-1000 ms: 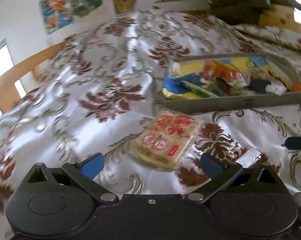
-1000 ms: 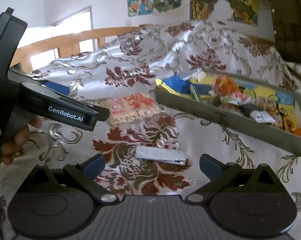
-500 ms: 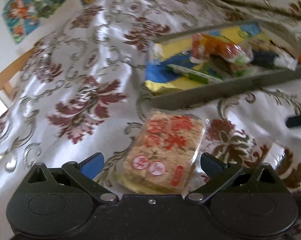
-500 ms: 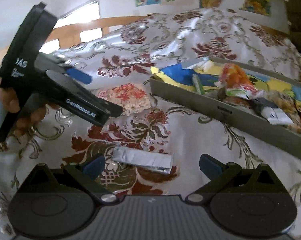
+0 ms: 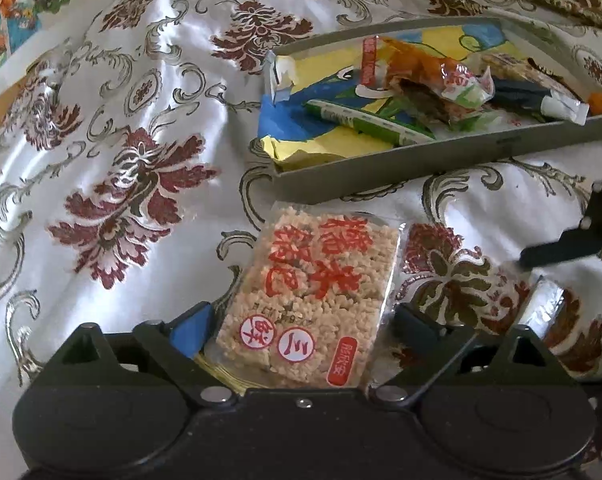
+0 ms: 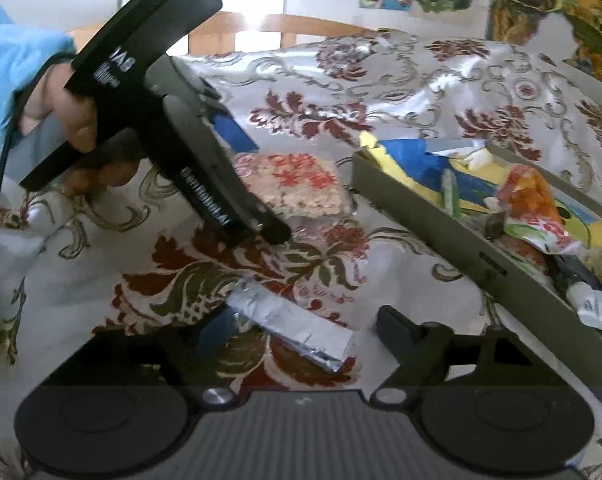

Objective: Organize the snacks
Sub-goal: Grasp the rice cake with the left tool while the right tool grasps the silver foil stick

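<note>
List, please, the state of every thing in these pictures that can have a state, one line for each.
Left tongs: open, fingers on both sides of the rice cake pack.
Right tongs: open, around the foil bar.
Rice cake pack: sealed, flat on the cloth.
Foil bar: wrapped, flat on the cloth.
Tray: holds several snacks.

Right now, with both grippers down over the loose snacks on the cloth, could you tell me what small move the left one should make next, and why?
Probably close the left gripper on the rice cracker pack. The pack already lies between its open fingers, near the base, on the cloth just short of the tray, so nothing else seems needed before gripping.
</note>
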Tool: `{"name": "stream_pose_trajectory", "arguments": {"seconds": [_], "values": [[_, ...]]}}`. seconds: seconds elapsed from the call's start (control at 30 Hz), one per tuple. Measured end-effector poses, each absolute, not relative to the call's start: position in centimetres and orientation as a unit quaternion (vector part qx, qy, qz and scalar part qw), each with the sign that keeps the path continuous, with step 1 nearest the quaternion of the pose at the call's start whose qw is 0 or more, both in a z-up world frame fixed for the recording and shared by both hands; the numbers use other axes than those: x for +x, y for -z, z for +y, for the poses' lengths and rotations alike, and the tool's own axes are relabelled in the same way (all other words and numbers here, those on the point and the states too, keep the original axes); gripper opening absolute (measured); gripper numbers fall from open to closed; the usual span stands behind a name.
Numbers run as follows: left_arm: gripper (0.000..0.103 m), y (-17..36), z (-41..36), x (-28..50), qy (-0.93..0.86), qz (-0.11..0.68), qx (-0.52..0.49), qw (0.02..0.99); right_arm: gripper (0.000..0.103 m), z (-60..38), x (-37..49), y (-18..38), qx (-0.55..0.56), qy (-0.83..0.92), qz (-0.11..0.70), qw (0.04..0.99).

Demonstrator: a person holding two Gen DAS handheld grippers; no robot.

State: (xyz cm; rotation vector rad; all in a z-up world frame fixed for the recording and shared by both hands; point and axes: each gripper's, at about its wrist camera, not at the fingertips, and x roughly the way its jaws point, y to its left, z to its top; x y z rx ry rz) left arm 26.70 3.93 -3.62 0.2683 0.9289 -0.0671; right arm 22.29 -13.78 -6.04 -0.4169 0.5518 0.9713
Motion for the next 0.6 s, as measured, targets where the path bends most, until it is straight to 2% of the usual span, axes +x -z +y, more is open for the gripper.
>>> {"name": "stream_pose_trajectory", "arguments": {"seconds": [0.23, 0.3, 0.4, 0.6], "values": [[0.083, 3.6, 3.5, 26.2, 0.038, 0.443, 0.125, 0.887, 0.060, -13.8, 22.1, 6.1, -0.207, -0.473, 0.263, 0.815], [0.082, 3.5, 3.3, 26.1, 0.041, 0.444, 0.124, 0.887, 0.052, -13.7, 21.9, 6.1, -0.216, -0.474, 0.261, 0.813], [0.080, 3.5, 3.0, 25.8, 0.044, 0.445, 0.124, 0.886, 0.044, -13.3, 21.3, 6.0, -0.235, -0.473, 0.254, 0.810], [0.079, 3.3, 2.5, 24.8, 0.042, 0.440, 0.115, 0.890, 0.035, -12.8, 20.3, 6.1, -0.262, -0.465, 0.239, 0.811]]}}
